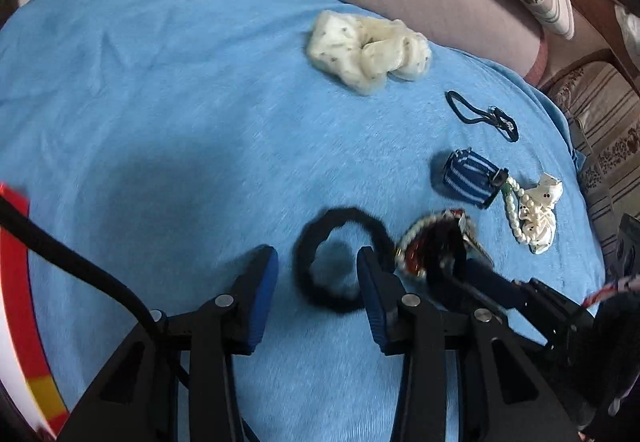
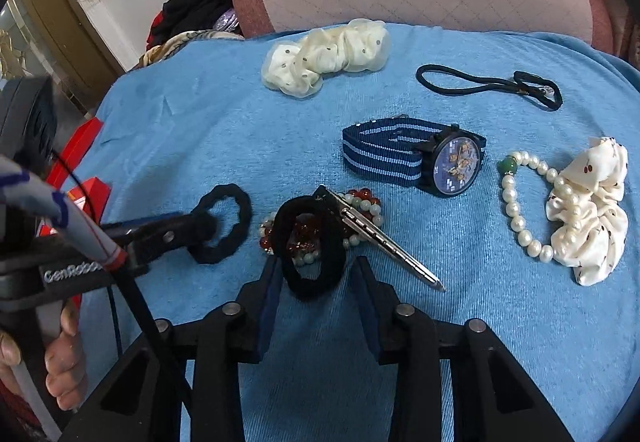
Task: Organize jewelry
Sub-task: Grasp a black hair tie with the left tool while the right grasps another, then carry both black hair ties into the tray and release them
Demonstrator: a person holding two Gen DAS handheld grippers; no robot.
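Two hand-held grippers work low over a blue cloth (image 2: 200, 130) strewn with hair ties and jewellery

The right gripper (image 2: 316, 270) has its fingers spread, and a black hair tie (image 2: 312, 242) lies directly ahead of it, its near loop sitting between the two fingertips. The tie rests on top of a red and pearl bead bracelet (image 2: 368, 202) and against a metal hair clip (image 2: 384, 238). Its oval runs lengthwise away from the gripper, in line with the fingers, so a pinch would likely catch the near end. The clip slants from far-left to near-right, its narrow tip pointing just past the right fingertip

The left gripper (image 1: 316, 262) is also spread. A second black hair tie (image 1: 340, 258) lies as a near-round ring ahead of it, with one fingertip (image 1: 370, 262) over the inside of the ring and the other (image 1: 266, 262) outside it. Each gripper is nearest its own tie

Further ahead of the right gripper lie a striped watch (image 2: 412, 158), a pearl bracelet (image 2: 524, 202) and a white scrunchie (image 2: 592, 210)
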